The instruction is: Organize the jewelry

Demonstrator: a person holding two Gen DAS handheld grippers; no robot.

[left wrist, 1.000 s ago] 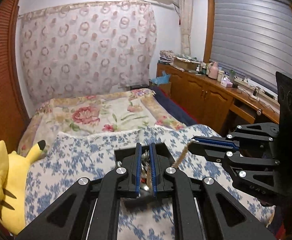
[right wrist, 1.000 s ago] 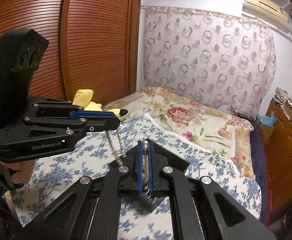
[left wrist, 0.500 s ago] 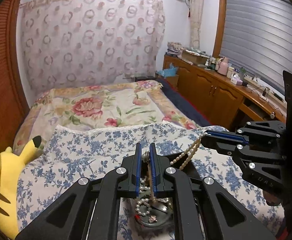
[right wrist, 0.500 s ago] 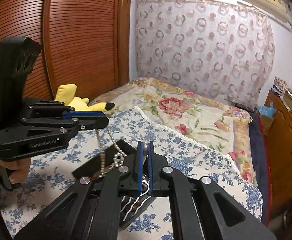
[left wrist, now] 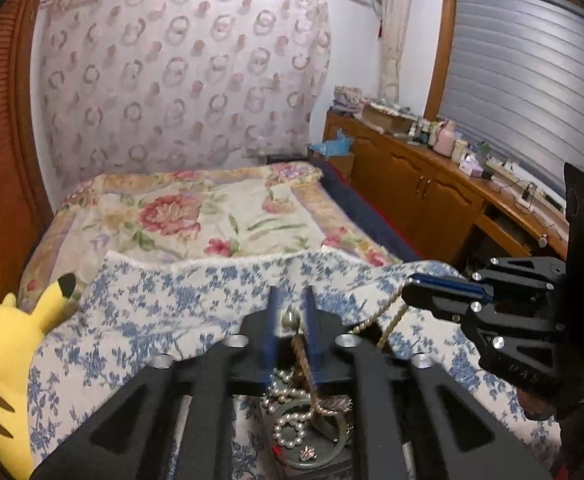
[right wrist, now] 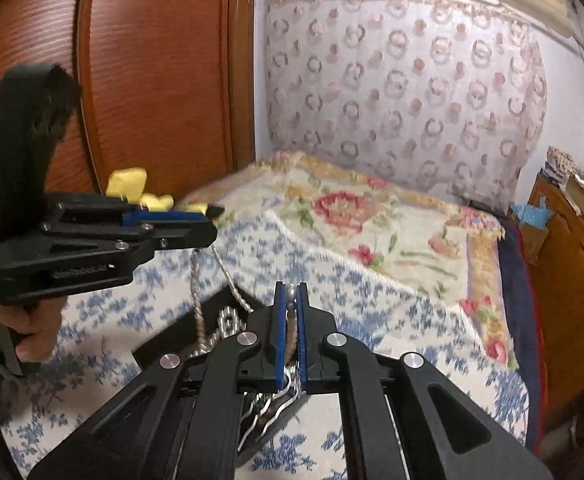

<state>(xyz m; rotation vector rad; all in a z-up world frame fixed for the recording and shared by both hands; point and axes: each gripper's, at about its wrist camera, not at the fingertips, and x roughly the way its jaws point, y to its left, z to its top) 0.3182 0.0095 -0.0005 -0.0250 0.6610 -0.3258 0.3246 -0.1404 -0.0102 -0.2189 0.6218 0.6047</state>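
Both grippers are black with blue finger pads: left gripper (left wrist: 290,316), right gripper (right wrist: 290,312). The necklace (left wrist: 292,428) is pearl-white, its stretched strands blurred to beige. The tray (right wrist: 160,346) is black. The cloth (left wrist: 164,312) beneath is white with a blue floral print. The quilt (left wrist: 196,216) is cream with red-pink flowers, green leaves and a yellow-gold border. The plush (left wrist: 8,344) is yellow with black ear tip and stripes. The curtain (left wrist: 180,92) is pale pink with a ring-and-dot pattern. The wardrobe (right wrist: 152,72) and cabinet (left wrist: 423,196) are reddish-brown wood. The shutter (left wrist: 523,92) is grey, horizontally slatted.
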